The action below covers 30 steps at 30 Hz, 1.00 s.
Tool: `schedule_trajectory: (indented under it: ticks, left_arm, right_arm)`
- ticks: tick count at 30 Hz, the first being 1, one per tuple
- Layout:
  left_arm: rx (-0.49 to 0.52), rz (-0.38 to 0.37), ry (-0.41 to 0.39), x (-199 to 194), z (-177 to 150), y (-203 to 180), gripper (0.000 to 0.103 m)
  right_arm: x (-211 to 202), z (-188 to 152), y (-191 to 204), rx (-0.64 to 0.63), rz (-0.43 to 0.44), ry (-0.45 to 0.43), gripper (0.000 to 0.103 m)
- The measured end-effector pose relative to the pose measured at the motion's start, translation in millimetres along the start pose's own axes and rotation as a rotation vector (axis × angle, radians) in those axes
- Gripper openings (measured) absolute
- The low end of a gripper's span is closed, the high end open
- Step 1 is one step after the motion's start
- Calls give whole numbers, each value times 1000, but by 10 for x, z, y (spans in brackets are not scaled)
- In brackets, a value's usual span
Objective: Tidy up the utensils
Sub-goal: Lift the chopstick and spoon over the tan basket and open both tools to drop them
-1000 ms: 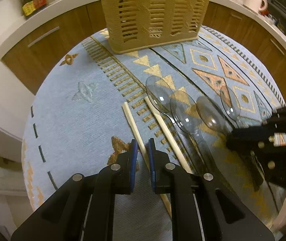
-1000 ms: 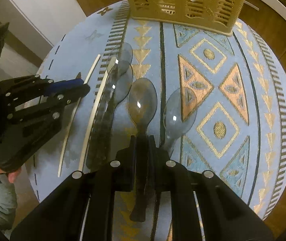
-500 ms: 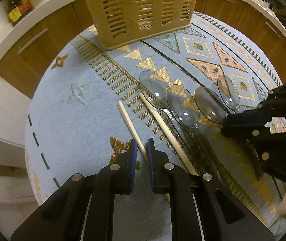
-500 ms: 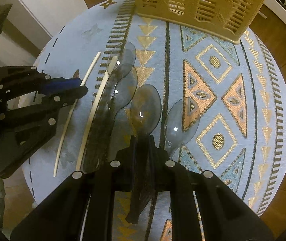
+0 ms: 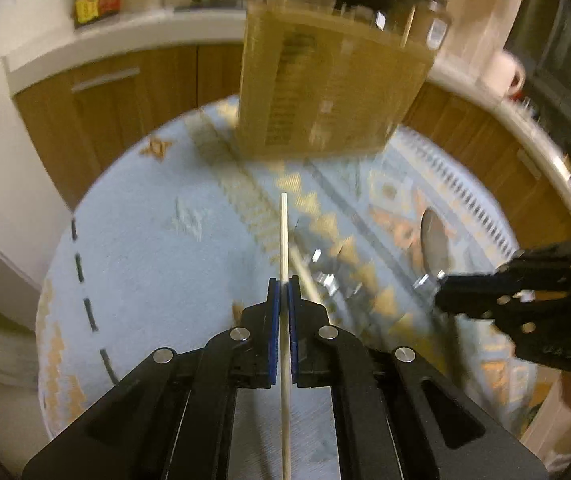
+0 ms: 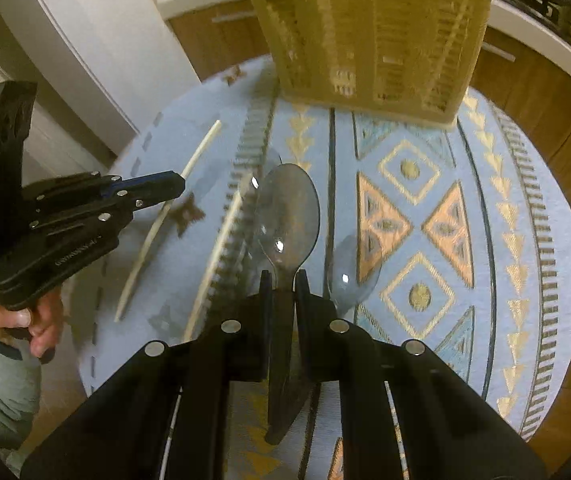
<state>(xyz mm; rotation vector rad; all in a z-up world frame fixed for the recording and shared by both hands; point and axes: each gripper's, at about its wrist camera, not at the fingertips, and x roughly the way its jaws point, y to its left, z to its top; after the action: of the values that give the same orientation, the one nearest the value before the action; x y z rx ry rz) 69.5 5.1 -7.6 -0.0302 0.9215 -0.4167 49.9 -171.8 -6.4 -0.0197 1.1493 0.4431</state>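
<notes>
From the left wrist, the left tool [image 5: 283,290] is clamped on a pale chopstick [image 5: 283,232] pointing to twelve o'clock, toward the blurred basket [image 5: 333,80] on the round table [image 5: 145,248].

From the right wrist, the right tool [image 6: 284,282] grips a clear spoon [image 6: 287,216]; another spoon [image 6: 351,272] lies at three o'clock.
</notes>
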Motion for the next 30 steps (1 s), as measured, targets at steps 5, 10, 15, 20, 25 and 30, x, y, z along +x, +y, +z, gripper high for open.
schedule_trajectory:
  ticks: [5, 10, 15, 20, 25, 30]
  left_arm:
    - [1, -48, -155, -331, 93, -74, 2]
    - [43, -46, -361, -681, 216, -227, 2]
    - [23, -81, -567, -1023, 507, -294, 2]
    - [-38, -119, -753, -1207, 900, -304, 2]
    - [-112, -129, -875, -1211, 1177, -314, 2]
    - [-161, -100, -942, -1040, 1445, -250, 2]
  right_arm:
    - [-293, 36, 55, -29, 34, -131, 9]
    - [-575, 113, 102, -27, 64, -271, 9]
    - [-879, 329, 45, -11, 67, -396, 9]
    - [-1173, 554, -71, 9, 41, -504, 9]
    - [-1328, 815, -237, 17, -59, -611, 9]
    - [-1387, 1082, -472, 57, -96, -692, 9]
